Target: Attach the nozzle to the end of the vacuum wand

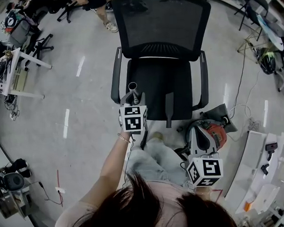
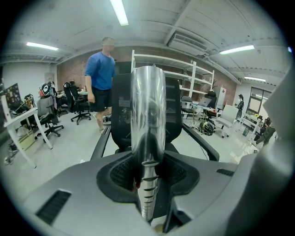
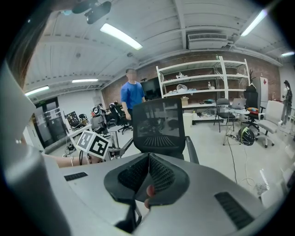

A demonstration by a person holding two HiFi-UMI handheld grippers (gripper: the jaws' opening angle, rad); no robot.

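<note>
In the head view, the left claw (image 1: 132, 99) is raised over the near-left corner of a black mesh office chair (image 1: 161, 26). It holds a shiny metal vacuum wand (image 1: 132, 87), whose open end points towards the chair back. A dark narrow nozzle (image 1: 169, 109) lies alone on the near part of the seat, right of the wand and apart from both claws. The right claw (image 1: 198, 129) hangs lower, near and to the right, over a red and grey vacuum body (image 1: 217, 134) on the floor beside the chair.

In the left gripper view, the wand (image 2: 147, 106) stands upright between the 2 jaws of the left claw (image 2: 148, 162), which are clamped on its ribbed lower part. The chair (image 2: 120, 115) is behind it, and a person in a blue shirt (image 2: 100, 71) stands far left.

In the right gripper view, the right claw (image 3: 148, 159) has its 2 jaws pressed together with nothing between them. It faces the chair (image 3: 159, 123). The left claw's marker cube (image 3: 92, 144) shows at the left. The person (image 3: 132, 95) and white shelving (image 3: 203, 85) stand far behind.
</note>
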